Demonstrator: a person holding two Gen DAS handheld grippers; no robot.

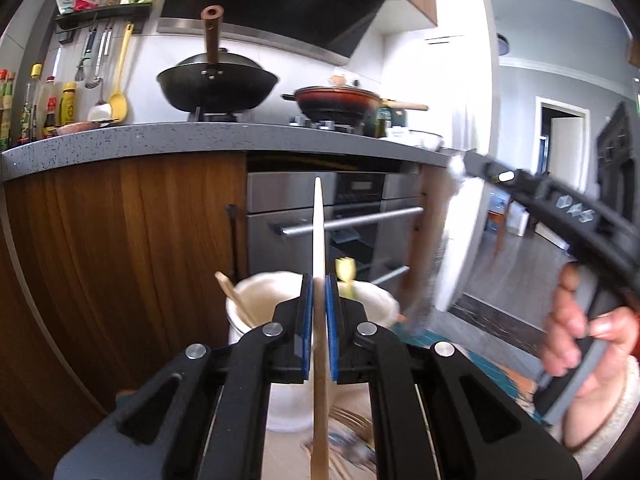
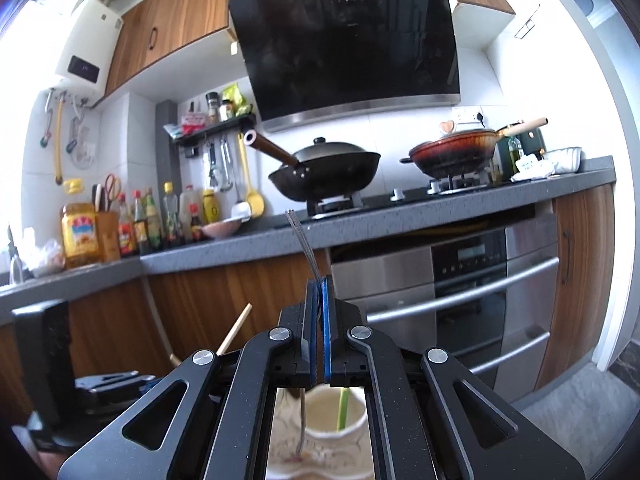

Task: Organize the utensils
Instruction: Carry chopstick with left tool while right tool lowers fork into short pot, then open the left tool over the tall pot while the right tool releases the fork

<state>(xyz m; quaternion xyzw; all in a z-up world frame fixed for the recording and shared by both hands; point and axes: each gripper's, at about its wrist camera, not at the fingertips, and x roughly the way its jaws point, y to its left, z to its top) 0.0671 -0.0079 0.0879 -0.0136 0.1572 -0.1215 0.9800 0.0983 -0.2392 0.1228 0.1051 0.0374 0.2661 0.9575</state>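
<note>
My left gripper (image 1: pixel 319 290) is shut on a wooden utensil (image 1: pixel 319 232) held edge-on, its pale end pointing up. Just beyond the gripper stands a white utensil holder (image 1: pixel 256 300) with a wooden stick (image 1: pixel 234 300) and a yellow-green utensil (image 1: pixel 346 276) in it. My right gripper (image 2: pixel 319 294) is shut on a thin metal utensil (image 2: pixel 302 242) that rises up-left; its lower end hangs over the white holder (image 2: pixel 332 428), where a green stem (image 2: pixel 343 408) stands. The right gripper's body (image 1: pixel 560 216) shows blurred at the right in the left wrist view.
A grey countertop (image 2: pixel 400 208) carries a black wok (image 2: pixel 328 168), a red pan (image 2: pixel 456 152) and sauce bottles (image 2: pixel 160 220). Below is a steel oven (image 2: pixel 460 280) with wooden cabinet fronts (image 1: pixel 120 240). More wooden utensils (image 1: pixel 348 424) lie on the table beneath the left gripper.
</note>
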